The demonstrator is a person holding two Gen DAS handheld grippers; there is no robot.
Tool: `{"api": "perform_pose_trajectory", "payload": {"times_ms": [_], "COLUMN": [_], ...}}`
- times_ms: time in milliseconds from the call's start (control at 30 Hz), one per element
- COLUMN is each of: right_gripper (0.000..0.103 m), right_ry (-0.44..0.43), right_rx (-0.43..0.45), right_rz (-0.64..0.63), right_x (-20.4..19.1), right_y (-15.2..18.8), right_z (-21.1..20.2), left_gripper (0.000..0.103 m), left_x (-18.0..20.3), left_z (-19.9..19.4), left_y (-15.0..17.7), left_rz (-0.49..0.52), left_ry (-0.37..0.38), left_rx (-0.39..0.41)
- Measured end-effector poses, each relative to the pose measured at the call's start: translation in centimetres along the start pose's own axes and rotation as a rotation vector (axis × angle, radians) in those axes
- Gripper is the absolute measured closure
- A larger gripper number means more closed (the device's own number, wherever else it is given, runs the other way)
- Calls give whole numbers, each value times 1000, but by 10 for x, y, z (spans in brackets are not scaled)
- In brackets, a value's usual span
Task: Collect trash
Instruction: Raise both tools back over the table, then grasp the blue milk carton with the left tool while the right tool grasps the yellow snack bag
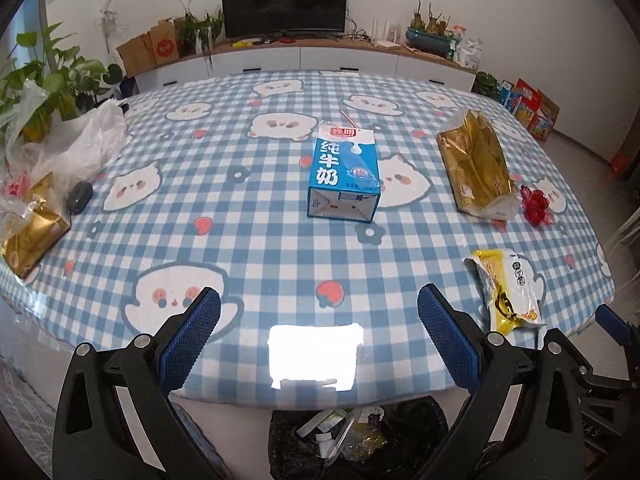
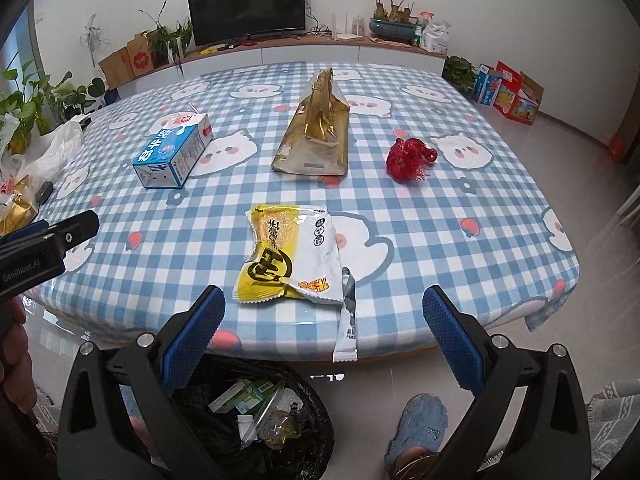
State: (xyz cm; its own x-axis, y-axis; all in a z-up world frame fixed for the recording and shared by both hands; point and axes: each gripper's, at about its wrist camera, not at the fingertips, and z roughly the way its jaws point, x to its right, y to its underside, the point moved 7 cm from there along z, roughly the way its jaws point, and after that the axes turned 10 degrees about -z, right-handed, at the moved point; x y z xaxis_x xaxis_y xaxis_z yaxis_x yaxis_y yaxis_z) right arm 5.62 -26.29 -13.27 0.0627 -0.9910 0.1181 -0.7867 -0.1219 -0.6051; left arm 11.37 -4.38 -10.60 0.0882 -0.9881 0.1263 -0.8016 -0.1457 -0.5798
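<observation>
A blue milk carton (image 1: 344, 172) (image 2: 174, 152) with a straw lies mid-table. A gold bag (image 1: 476, 170) (image 2: 316, 136) lies to its right. A red crumpled wrapper (image 1: 536, 206) (image 2: 410, 158) lies beyond it. A yellow and white snack wrapper (image 1: 508, 290) (image 2: 290, 256) lies near the front edge, with a thin white sachet (image 2: 346, 328) hanging over the edge. My left gripper (image 1: 318, 338) is open and empty above the front edge. My right gripper (image 2: 324, 330) is open and empty, just short of the snack wrapper. A black trash bag (image 2: 256, 412) (image 1: 352, 436) holding trash sits below the table.
The table (image 2: 440, 216) has a blue checked cloth. At its left are a second gold bag (image 1: 30, 236), a white plastic bag (image 1: 92, 140) and a dark round object (image 1: 79, 197). A slippered foot (image 2: 420, 428) stands on the floor. A TV cabinet and plants stand behind.
</observation>
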Motion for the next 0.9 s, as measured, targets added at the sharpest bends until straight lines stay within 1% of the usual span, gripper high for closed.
{"api": "perform_pose_trajectory", "payload": {"times_ms": [233,467,667,833,900], "right_gripper": [8,8,8,8,11], "right_ry": [-22,-26,-40,-57,-56], "right_rx": [-26,-66,-127,-172,-183], "right_rz": [13,0,13,32,27], "right_x": [-1,-6,-7,-7,-9], "right_y": [-21,-34,-34,-30,-29], "right_z": [20,41,61,72,76], "left_gripper": [6,6,6,6,6], "left_x": [13,23,26,33,34], "left_z": [21,53,81,97,103], "left_y": [-28,-50,-67,-79,-83], "left_rz": [27,44,10,20,21], "left_ry": [-7,-18,-17,-30,-34], "left_rx": [-1,-30,-64,-73,-77]}}
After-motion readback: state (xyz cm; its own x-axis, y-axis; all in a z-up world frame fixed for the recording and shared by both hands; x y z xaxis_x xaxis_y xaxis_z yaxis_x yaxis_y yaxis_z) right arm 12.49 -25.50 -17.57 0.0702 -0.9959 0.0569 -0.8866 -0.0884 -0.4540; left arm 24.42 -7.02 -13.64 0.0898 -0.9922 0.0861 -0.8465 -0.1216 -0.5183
